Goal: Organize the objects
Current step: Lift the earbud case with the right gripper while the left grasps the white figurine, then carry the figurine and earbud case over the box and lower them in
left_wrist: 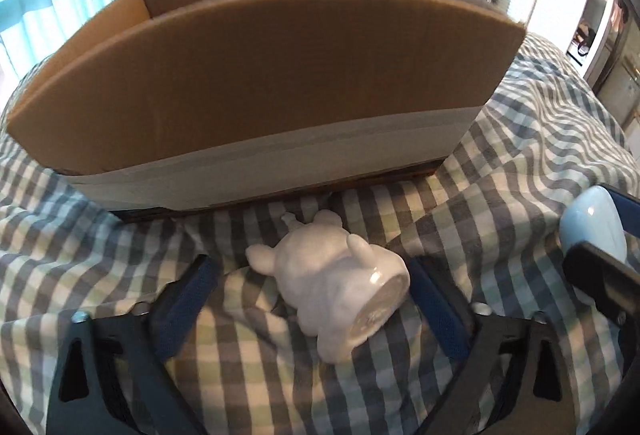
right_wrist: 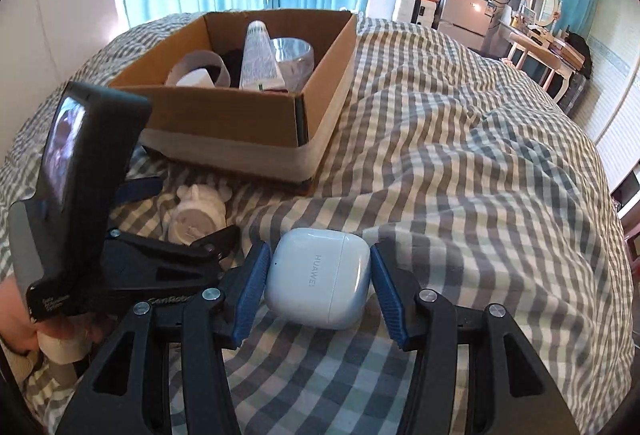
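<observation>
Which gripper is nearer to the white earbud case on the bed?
Right. The right gripper has its open fingers on either side of the earbud case. The left gripper sits further left, straddling the white figurine.

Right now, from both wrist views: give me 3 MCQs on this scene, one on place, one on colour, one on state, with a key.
1. Where is the white figurine?
A. inside the cardboard box
B. on the checked bedspread, in front of the box
C. on the dresser

2. What colour is the earbud case?
A. black
B. red
C. pale blue-white

3. How do the right gripper jaws stand?
A. shut on the figurine
B. open, one either side of the case
C. shut on nothing

Key:
1 B, it lies on the bedspread below the cardboard box wall.
2 C, its shell is pale blue-white.
3 B, gaps show between both pads and the case.
</observation>
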